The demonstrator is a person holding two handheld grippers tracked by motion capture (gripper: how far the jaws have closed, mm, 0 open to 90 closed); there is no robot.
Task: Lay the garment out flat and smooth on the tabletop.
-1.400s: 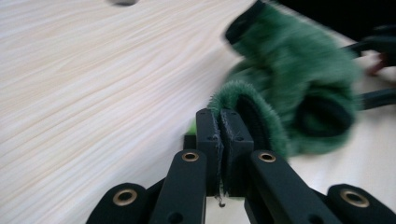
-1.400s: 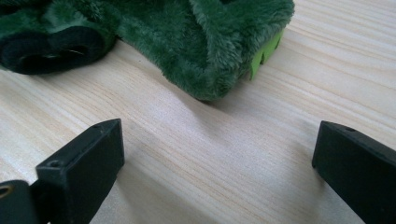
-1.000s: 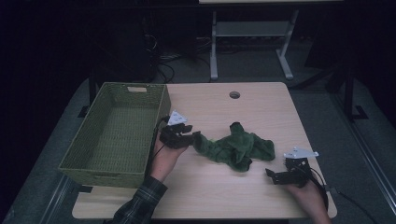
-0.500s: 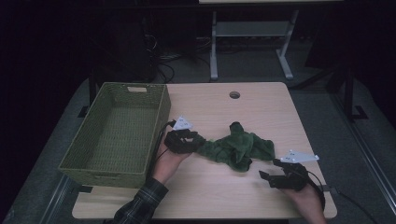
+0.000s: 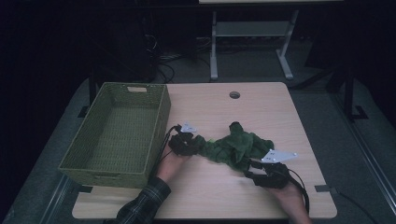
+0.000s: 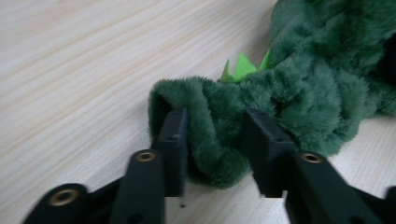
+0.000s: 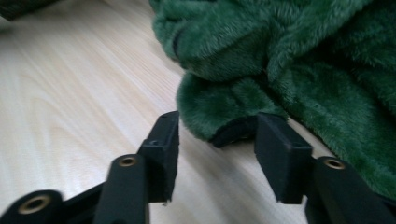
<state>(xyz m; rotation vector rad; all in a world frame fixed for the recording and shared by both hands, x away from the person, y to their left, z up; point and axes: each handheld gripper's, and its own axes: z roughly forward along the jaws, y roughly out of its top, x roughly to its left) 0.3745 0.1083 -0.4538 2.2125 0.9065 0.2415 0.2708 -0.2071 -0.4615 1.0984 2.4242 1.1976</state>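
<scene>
Your green plush garment (image 5: 236,147) lies crumpled on the tabletop (image 5: 205,105), at about 5 o'clock from the round hole (image 5: 234,94) and at 3 o'clock from the green woven basket (image 5: 116,130). Your left claw (image 6: 212,140) sits at the garment's 9 o'clock end; its jaws have just been closing, and both pads press a fold of plush, so it is grasping the garment. Your right claw (image 7: 217,149) sits at the garment's 5 o'clock edge; its jaws have also just been closing, with a hem between them, but a gap remains, so it is released.
</scene>
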